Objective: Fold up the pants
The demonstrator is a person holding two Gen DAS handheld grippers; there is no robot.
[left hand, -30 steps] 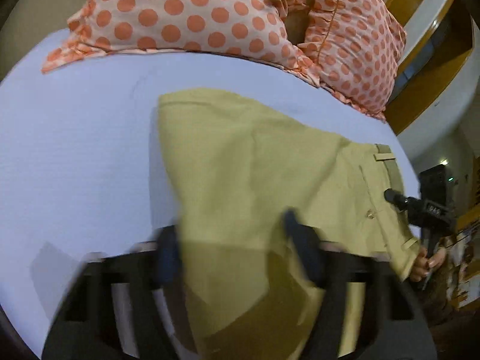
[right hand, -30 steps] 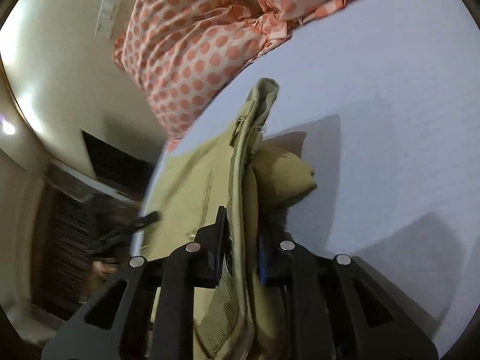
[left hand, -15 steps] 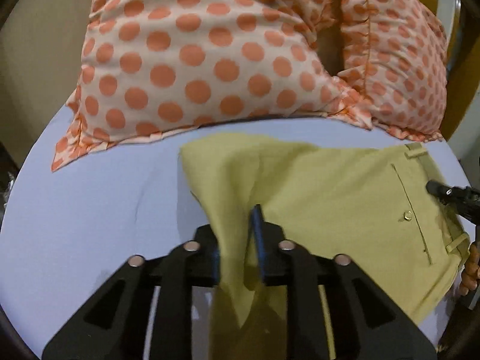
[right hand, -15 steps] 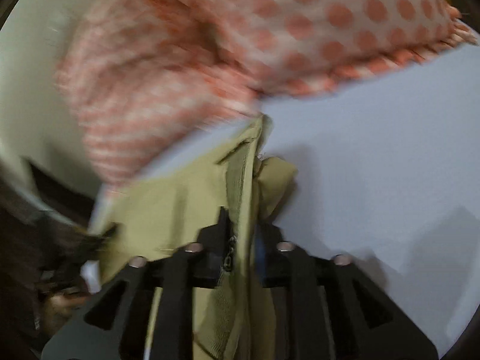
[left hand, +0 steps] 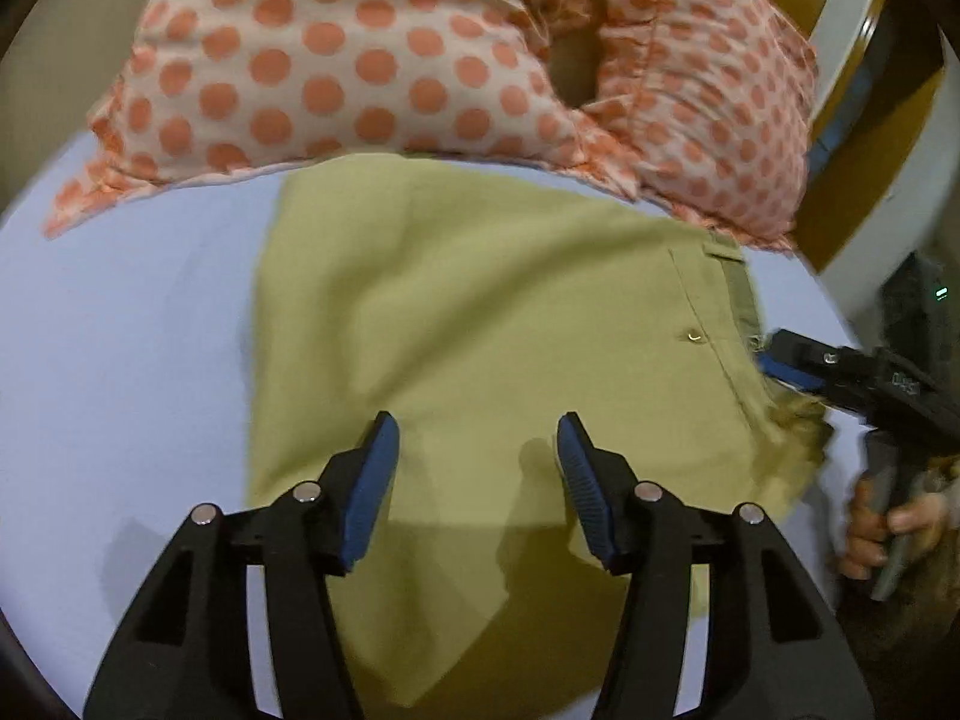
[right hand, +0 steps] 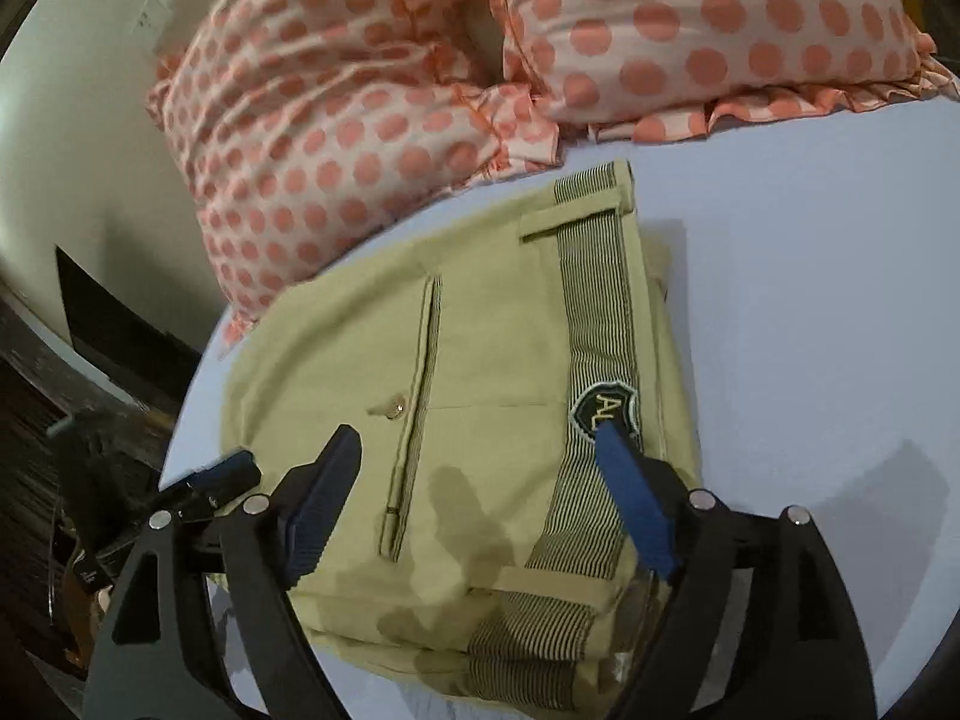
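The khaki pants (left hand: pixel 480 312) lie folded flat on the pale blue bed sheet (left hand: pixel 120 360), with the waistband at the right edge. My left gripper (left hand: pixel 477 447) is open and empty just above the folded leg end. In the right wrist view the pants (right hand: pixel 492 360) show the back pocket, its button and the striped inner waistband (right hand: pixel 597 324) with a dark label. My right gripper (right hand: pixel 480 450) is open and empty over the waistband end. The right gripper also shows in the left wrist view (left hand: pixel 798 360) at the waistband's edge.
Two orange polka-dot pillows (left hand: pixel 372 66) (right hand: pixel 372 108) lie right behind the pants. The bed's edge runs close to the pants on the waistband side (left hand: pixel 840 324). A dark cabinet or floor area (right hand: pixel 102 330) lies beyond the bed. A wooden frame (left hand: pixel 840 12) stands at the far right.
Both grippers were shut on the pants and have let go. The lifted fabric now lies flat and folded near the pillows. Both grippers have opened wide.
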